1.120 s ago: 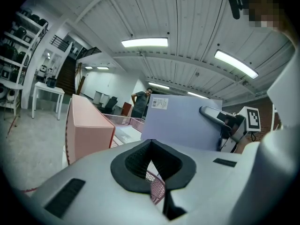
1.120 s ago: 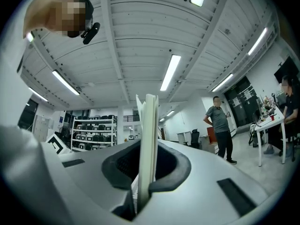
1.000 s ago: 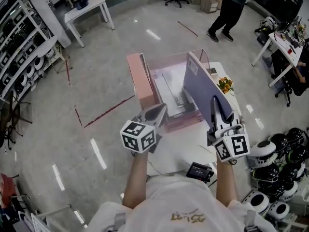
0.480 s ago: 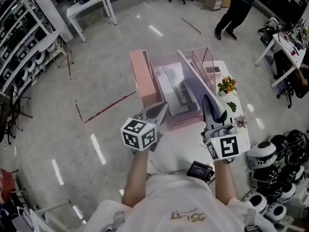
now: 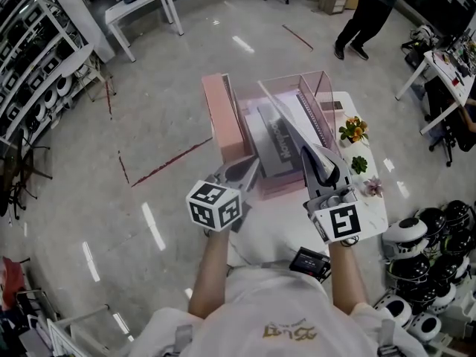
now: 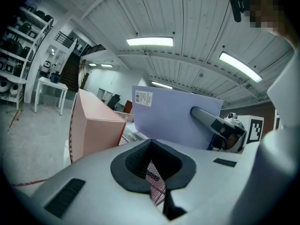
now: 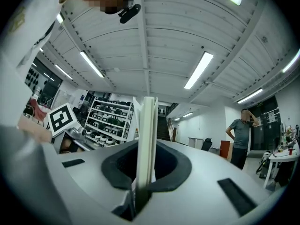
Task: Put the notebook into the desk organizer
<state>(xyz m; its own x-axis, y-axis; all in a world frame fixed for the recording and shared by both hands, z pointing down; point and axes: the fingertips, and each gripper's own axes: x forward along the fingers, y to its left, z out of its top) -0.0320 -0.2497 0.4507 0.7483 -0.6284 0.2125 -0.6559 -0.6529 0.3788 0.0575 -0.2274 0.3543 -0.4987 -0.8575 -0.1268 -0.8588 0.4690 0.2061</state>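
The pink desk organizer (image 5: 223, 117) stands on a white table (image 5: 277, 233), and a grey book lies inside it. My left gripper (image 5: 248, 171) is at the organizer's near left corner, shut on its pink mesh wall (image 6: 157, 187). My right gripper (image 5: 318, 161) is shut on the near edge of the lavender notebook (image 5: 291, 127). The notebook stands on edge over the organizer's right half, tilted. In the left gripper view the notebook's cover (image 6: 173, 121) shows broadside beside the pink side panel (image 6: 93, 125). The right gripper view shows its page edge (image 7: 146, 139) clamped between the jaws.
Small potted plants (image 5: 351, 130) stand on the table's right side. A black device (image 5: 309, 262) lies near the person's body. White helmets (image 5: 416, 233) are piled at the lower right. Shelving (image 5: 37, 73) runs along the left. A person (image 5: 364, 10) stands at the back.
My right gripper has carried the notebook leftward and rolled it, so it now shows almost edge-on over the organizer. The left gripper has stayed put.
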